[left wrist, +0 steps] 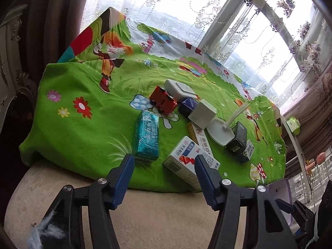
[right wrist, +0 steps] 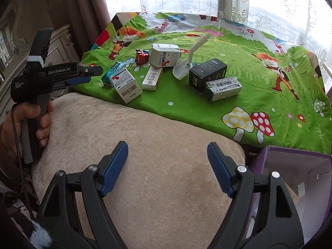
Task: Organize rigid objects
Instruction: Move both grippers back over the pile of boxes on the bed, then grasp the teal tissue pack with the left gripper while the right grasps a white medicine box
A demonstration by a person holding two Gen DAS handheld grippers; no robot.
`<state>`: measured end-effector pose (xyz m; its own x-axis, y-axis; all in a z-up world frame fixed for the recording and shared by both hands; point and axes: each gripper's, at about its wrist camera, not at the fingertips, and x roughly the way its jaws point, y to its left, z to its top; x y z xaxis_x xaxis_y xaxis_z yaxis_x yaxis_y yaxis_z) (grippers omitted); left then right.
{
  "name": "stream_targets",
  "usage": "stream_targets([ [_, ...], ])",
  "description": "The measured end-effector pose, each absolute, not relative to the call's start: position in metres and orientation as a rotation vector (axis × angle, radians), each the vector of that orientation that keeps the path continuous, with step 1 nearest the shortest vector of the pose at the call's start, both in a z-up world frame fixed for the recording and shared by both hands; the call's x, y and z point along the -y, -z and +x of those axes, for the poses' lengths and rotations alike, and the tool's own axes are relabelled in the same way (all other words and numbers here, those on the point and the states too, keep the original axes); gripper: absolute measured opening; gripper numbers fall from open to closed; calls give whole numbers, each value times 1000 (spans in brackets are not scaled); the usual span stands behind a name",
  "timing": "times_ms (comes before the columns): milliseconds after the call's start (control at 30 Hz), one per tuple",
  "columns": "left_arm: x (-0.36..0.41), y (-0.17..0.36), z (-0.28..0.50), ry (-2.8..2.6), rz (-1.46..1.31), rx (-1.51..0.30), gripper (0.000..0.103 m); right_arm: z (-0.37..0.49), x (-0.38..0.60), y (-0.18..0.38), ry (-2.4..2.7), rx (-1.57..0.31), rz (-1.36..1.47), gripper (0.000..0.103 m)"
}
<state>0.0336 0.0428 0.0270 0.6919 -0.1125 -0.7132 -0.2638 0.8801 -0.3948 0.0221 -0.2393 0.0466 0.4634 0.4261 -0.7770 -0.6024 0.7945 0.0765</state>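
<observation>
A cluster of small boxes is lying on the green cartoon cloth point(right wrist: 207, 112), which is covering part of a beige cushion point(right wrist: 145, 145). Nearest the cloth's front edge, a white box with a red figure point(left wrist: 186, 166) is sitting just beside a teal pack point(left wrist: 146, 137). Behind them a red toy car point(left wrist: 164, 102) is resting against a grey-white box point(left wrist: 179, 89), with a dark blue box point(left wrist: 187, 105) and a white cube point(left wrist: 202, 114) close by. A long white carton point(right wrist: 152, 77) is lying between these and a white stand with a slanted arm point(right wrist: 182, 70). A black box point(right wrist: 207, 74) is touching a pale barcode box point(right wrist: 224, 88) at the right.

The left gripper point(left wrist: 164, 159) is hovering over the cloth's near edge, jaws standing apart with nothing between them, not pressing any box. A hand point(right wrist: 27, 124) is holding its grip. The right gripper point(right wrist: 167, 147) is hanging over the bare cushion, jaws wide and empty. A purple carton point(right wrist: 300, 155), open at the top, is standing just right of the cushion.
</observation>
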Motion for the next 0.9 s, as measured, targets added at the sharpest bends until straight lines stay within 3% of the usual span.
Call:
stream_targets([
  [733, -59, 4, 102, -147, -450, -978, 56, 58, 117, -43, -787, -799, -482, 81],
  [833, -60, 8, 104, -149, -452, -989, 39, 64, 104, -39, -798, -801, -510, 81],
  [900, -60, 9, 103, -147, -458, -981, 38, 69, 96, -35, -801, -805, -528, 81],
])
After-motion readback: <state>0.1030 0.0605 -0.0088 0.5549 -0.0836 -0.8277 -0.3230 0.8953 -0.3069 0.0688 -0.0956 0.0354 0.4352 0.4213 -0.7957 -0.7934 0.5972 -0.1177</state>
